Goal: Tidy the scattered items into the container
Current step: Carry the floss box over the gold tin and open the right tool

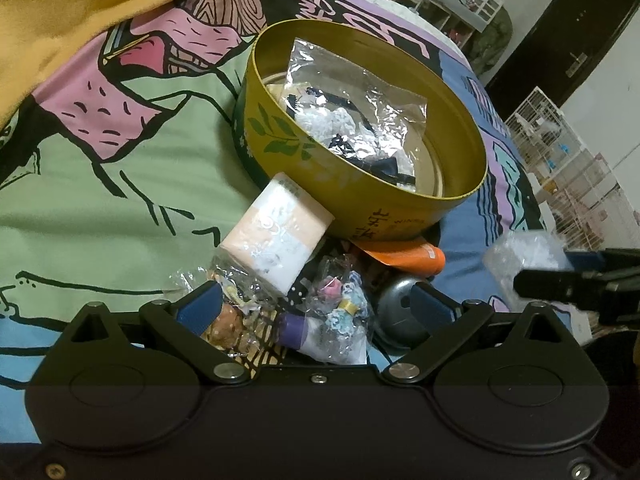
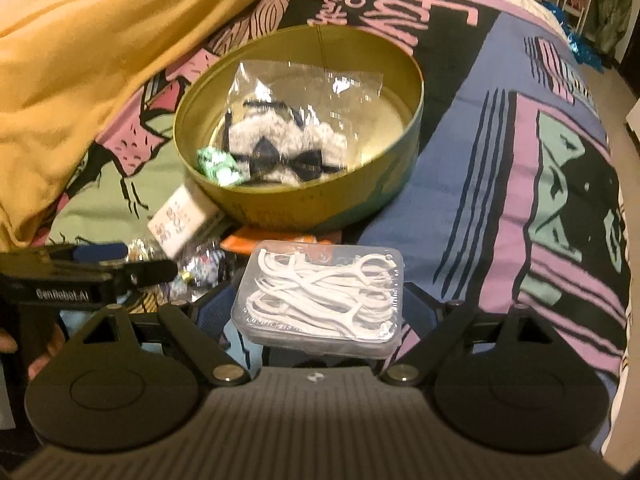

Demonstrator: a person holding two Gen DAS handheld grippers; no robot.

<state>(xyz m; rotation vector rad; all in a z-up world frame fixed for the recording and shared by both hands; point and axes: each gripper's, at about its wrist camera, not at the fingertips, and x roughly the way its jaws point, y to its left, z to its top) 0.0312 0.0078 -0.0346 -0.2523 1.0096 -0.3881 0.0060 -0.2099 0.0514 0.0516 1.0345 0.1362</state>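
Right wrist view shows our right gripper with its jaws clamped on the clear box of floss picks, held above the bed just short of the round tin. We judge this the carry step; next it must clear the rim and release. Our left gripper hangs wide-jawed over the remaining small packets

The round tin stands open on the bed, and its right half is bare inside, while a clear bag and a green packet fill the left and middle. Before its near wall lie a tissue pack, an orange tube, small wrapped items and a grey dome (all crowded together). The yellow blanket rises at the left; the bed right of the tin is free.
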